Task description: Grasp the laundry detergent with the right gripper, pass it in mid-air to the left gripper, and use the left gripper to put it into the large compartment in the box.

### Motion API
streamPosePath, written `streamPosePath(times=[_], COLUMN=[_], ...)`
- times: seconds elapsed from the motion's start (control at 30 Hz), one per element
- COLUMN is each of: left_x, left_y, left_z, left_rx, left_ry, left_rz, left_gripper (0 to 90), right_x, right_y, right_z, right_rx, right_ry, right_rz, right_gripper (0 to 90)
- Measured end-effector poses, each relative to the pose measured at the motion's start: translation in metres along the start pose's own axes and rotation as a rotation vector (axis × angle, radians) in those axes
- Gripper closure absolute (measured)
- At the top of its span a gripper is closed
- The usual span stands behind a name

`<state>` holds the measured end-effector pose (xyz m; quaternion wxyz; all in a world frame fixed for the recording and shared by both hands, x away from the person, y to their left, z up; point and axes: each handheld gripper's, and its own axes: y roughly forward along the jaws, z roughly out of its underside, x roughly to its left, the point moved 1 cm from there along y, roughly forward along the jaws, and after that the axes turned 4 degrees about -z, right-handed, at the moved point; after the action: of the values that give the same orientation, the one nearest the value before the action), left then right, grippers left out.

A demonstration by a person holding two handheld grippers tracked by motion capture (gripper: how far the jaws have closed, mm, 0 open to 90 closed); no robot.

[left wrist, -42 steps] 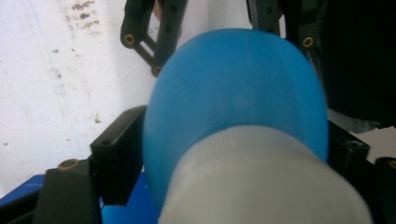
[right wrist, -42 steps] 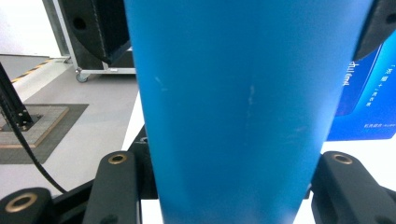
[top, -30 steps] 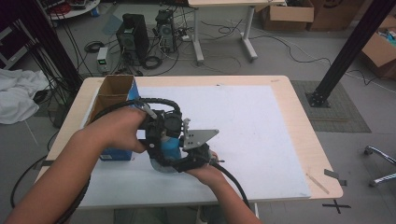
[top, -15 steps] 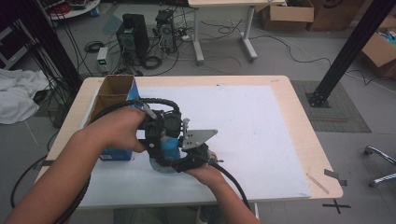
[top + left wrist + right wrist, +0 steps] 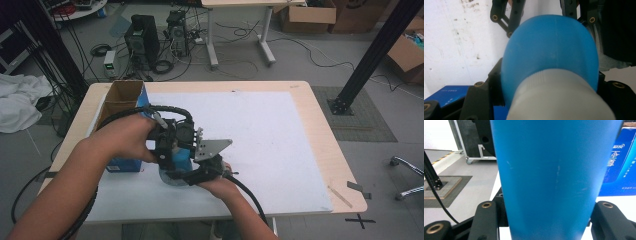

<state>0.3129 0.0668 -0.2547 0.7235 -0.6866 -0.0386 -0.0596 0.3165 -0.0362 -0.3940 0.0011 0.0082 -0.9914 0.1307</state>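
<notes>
Near the front edge of the surface (image 5: 300,150), left of its middle, the right tongs (image 5: 192,176) clamp the blue bottle's (image 5: 179,159) body. The left tongs (image 5: 172,147) have just been closing on its white cap (image 5: 559,100) end. Behind stands a blue box (image 5: 125,162) by the left edge.
</notes>
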Motion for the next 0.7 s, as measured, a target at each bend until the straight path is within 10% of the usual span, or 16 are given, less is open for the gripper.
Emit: streamPosePath(times=[0.7], left_x=[0.007], left_y=[-0.005], left_z=[-0.001], left_rx=[0.019], left_ry=[-0.049], left_rz=[0.01], left_gripper=[38.5], right_x=[-0.004], right_y=[-0.014], right_z=[-0.002], right_rx=[-0.007], right_ry=[0.05], right_rz=[0.01], right_gripper=[25.7])
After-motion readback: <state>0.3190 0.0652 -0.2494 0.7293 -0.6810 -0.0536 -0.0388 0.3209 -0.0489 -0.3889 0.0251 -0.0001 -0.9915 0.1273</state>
